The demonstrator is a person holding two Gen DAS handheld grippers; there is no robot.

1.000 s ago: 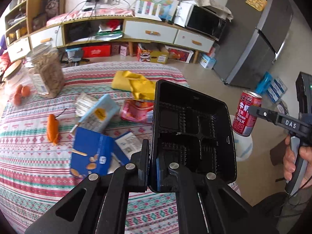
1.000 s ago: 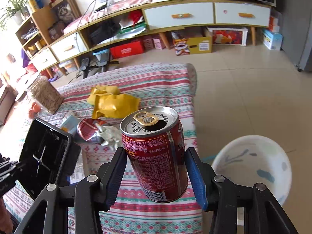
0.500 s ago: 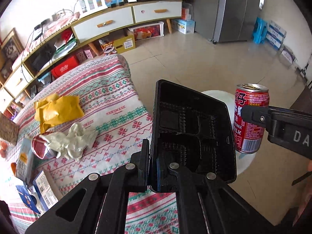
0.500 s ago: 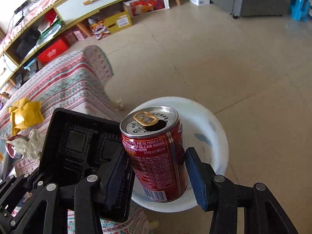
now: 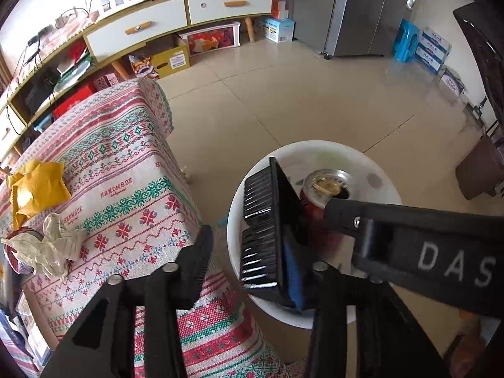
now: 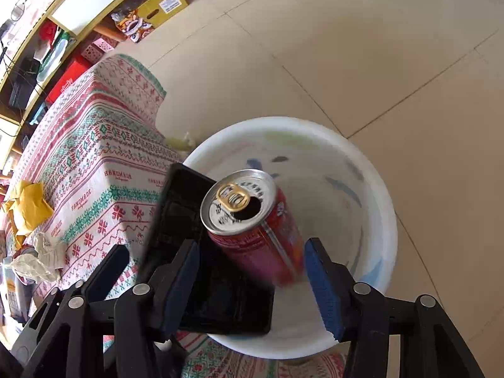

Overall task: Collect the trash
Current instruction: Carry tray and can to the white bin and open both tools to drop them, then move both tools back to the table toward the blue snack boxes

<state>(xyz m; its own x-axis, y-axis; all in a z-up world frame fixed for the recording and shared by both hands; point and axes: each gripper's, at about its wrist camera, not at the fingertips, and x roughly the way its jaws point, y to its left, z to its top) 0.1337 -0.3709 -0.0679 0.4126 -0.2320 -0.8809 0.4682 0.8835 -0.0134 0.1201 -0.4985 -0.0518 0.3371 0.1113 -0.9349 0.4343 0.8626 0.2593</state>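
Note:
A white round bin (image 5: 371, 163) (image 6: 371, 195) stands on the floor beside the table. A black plastic tray (image 5: 264, 226) (image 6: 195, 252) tilts over the bin's rim, free of my open left gripper (image 5: 255, 264), whose fingers are spread wide on either side of it. A red drink can (image 6: 258, 233) (image 5: 318, 201) is blurred and tilted, falling into the bin between the spread fingers of my open right gripper (image 6: 252, 283). The right gripper's finger (image 5: 409, 230) crosses the left wrist view over the bin.
The table with a patterned cloth (image 5: 126, 189) (image 6: 104, 170) holds a yellow wrapper (image 5: 34, 189), crumpled paper (image 5: 53, 245) and a flattened can beneath it. Tiled floor, a low cabinet (image 5: 157, 22) with boxes, and a fridge (image 5: 362, 6) lie beyond.
Both grippers moved over the bin and opened. The tray left the left gripper and leans in the bin; the can left the right gripper and drops, tilted.

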